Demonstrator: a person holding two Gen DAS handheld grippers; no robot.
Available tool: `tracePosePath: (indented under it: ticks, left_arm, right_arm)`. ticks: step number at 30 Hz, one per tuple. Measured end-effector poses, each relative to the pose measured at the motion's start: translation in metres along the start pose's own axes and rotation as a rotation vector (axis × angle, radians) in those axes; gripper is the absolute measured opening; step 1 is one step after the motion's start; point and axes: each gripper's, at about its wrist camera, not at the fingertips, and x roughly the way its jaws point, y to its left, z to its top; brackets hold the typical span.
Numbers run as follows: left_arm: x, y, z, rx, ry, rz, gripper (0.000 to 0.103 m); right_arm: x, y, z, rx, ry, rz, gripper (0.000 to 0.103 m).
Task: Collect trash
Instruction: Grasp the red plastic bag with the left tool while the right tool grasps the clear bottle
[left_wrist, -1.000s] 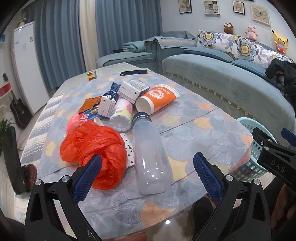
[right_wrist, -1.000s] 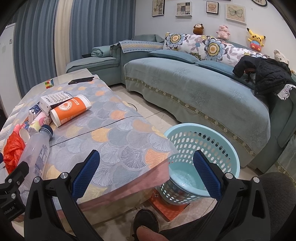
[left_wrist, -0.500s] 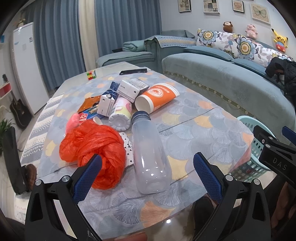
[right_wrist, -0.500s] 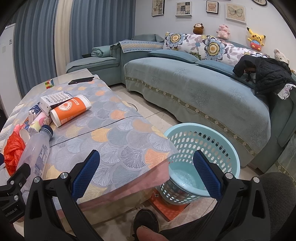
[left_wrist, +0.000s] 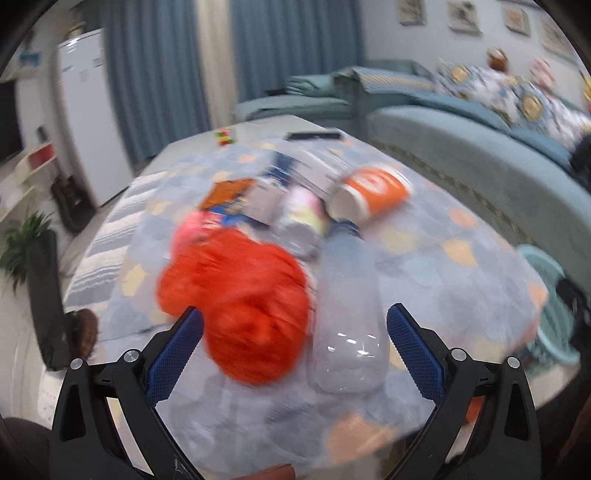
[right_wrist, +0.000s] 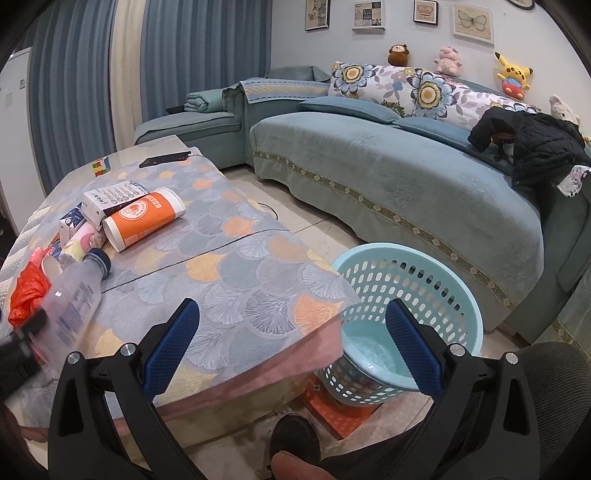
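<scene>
The trash sits in a heap on the left half of the table (right_wrist: 236, 258): a clear plastic bottle (left_wrist: 347, 314) lies on its side nearest the front edge, blue cap pointing away, with a crumpled red bag (left_wrist: 243, 299) touching its left flank. Beyond them lie a pale patterned cup (left_wrist: 303, 221), an orange paper cup (right_wrist: 144, 221) tipped over with its mouth toward the camera, and small cartons (right_wrist: 110, 199) stacked against it. The right half of the tablecloth is bare, open all the way to the corner, and the blue basket (right_wrist: 406, 314) stands on the floor just past that corner — nothing lies between heap and basket.

The left gripper (left_wrist: 293, 350) has its fingers spread wide and holds nothing, the bottle's base and the bag's near side framed between the tips. Its view is now smeared with motion and the bottle and bag loom larger than half a second ago — the gripper has pushed in toward them. The right gripper (right_wrist: 291, 350) hangs wide open and empty over the table corner and basket rim, just as before.

A phone (right_wrist: 166, 158) and a small colour cube (right_wrist: 99, 166) rest at the far end; a sofa (right_wrist: 388, 177) runs behind.
</scene>
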Motion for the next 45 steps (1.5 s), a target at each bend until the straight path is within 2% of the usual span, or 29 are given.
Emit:
tracePosePath:
  ticks: [5,8,10,13,17,19,21,22,24,26,34,42,45]
  left_arm:
    - [-0.003,0.031,0.012,-0.106,-0.025,0.045,0.096]
    - [-0.002,0.042,0.017,-0.139,-0.029,0.061,0.096]
    - [0.006,0.045,0.019,-0.136,-0.001,0.047,0.096]
    - [0.029,0.042,0.010,-0.086,0.099,0.016,0.096]
    - [0.044,0.035,0.002,-0.054,0.143,-0.003,0.096]
    - [0.050,0.038,0.003,-0.077,0.153,-0.023,0.095]
    - [0.056,0.045,0.006,-0.134,0.184,-0.094,0.081]
    - [0.057,0.047,0.006,-0.162,0.193,-0.136,0.062]
    - [0.055,0.054,0.004,-0.197,0.205,-0.161,0.057]
    - [0.049,0.058,0.004,-0.197,0.192,-0.151,0.049]
    - [0.006,0.088,0.017,-0.203,0.046,-0.096,0.048]
    - [-0.007,0.115,0.028,-0.237,0.006,-0.103,0.048]
    - [-0.005,0.121,0.030,-0.251,0.010,-0.108,0.048]
  right_arm:
    - [0.000,0.003,-0.001,-0.013,0.007,0.021,0.096]
    - [-0.001,0.004,0.000,0.004,0.026,0.104,0.096]
    - [-0.002,0.008,0.000,0.011,0.031,0.156,0.096]
    - [-0.005,0.017,0.000,-0.004,0.028,0.193,0.096]
    - [-0.008,0.029,-0.003,-0.039,0.024,0.223,0.096]
    - [-0.011,0.032,-0.004,-0.054,0.013,0.229,0.096]
    - [-0.012,0.033,-0.005,-0.064,0.005,0.234,0.096]
    - [-0.012,0.033,-0.005,-0.067,0.003,0.241,0.096]
    - [-0.012,0.036,-0.005,-0.072,0.002,0.259,0.096]
    - [-0.011,0.041,-0.005,-0.082,0.006,0.276,0.096]
    - [-0.013,0.089,-0.012,-0.147,0.037,0.382,0.096]
    - [0.001,0.155,-0.019,-0.224,0.064,0.417,0.096]
    - [0.016,0.176,-0.023,-0.237,0.091,0.390,0.095]
